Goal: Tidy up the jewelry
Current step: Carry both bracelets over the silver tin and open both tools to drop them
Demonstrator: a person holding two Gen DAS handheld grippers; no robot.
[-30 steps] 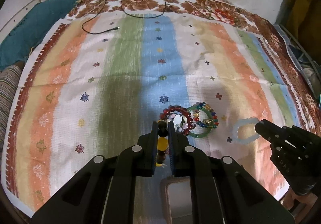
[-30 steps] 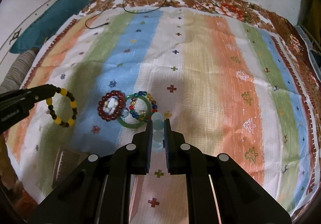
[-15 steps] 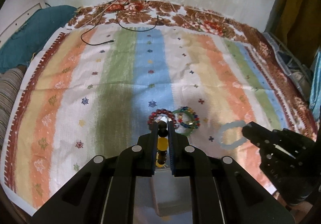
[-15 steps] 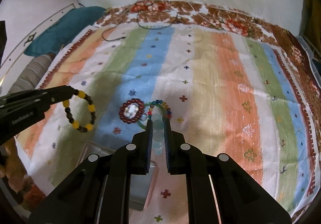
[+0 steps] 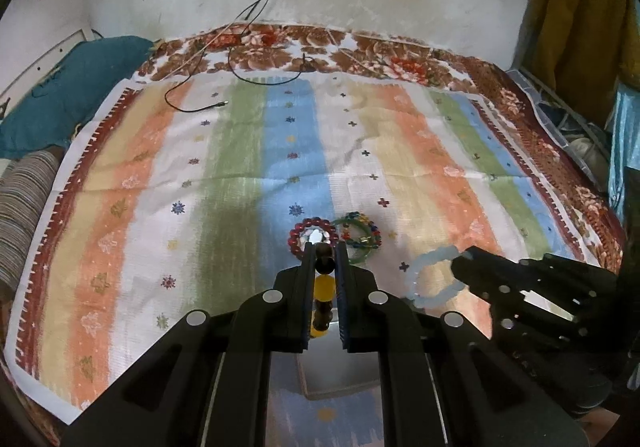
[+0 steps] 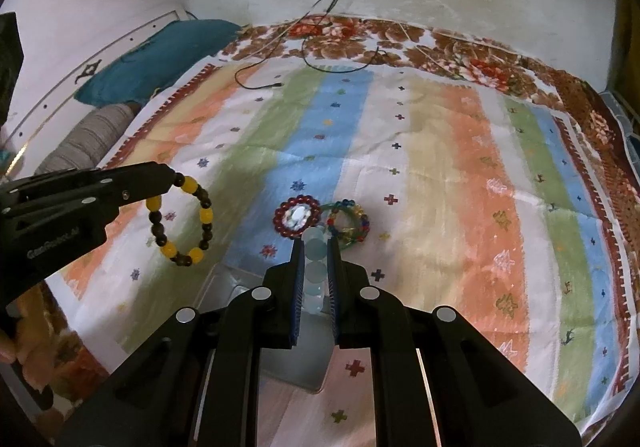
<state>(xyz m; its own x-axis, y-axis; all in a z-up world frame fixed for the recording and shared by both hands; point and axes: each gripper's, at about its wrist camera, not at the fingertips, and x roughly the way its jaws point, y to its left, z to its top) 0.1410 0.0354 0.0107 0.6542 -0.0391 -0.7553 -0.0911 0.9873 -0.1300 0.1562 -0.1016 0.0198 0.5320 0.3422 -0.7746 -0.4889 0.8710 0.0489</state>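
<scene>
My left gripper [image 5: 323, 255] is shut on a brown and yellow bead bracelet [image 5: 323, 289], held above the striped cloth; it also shows in the right wrist view [image 6: 182, 221]. My right gripper [image 6: 314, 247] is shut on a pale blue bead bracelet [image 6: 314, 267], which shows as a ring in the left wrist view [image 5: 434, 277]. A dark red bead bracelet [image 5: 314, 237] and a green bangle with multicoloured beads [image 5: 360, 237] lie on the cloth ahead. A grey tray [image 5: 340, 371] lies under both grippers, partly hidden; it also shows in the right wrist view [image 6: 248, 283].
The striped cloth [image 5: 240, 167] covers a bed with a floral sheet [image 5: 300, 51] behind. A black cable [image 5: 196, 103] lies at the far left. A teal pillow [image 5: 60, 95] and a striped bolster [image 5: 20, 207] sit at the left. Clothes [image 5: 576, 27] hang at the right.
Both grippers have risen and pulled back from the bracelets on the cloth, each still holding its bracelet. More of the wall and of the tray below has come into view.
</scene>
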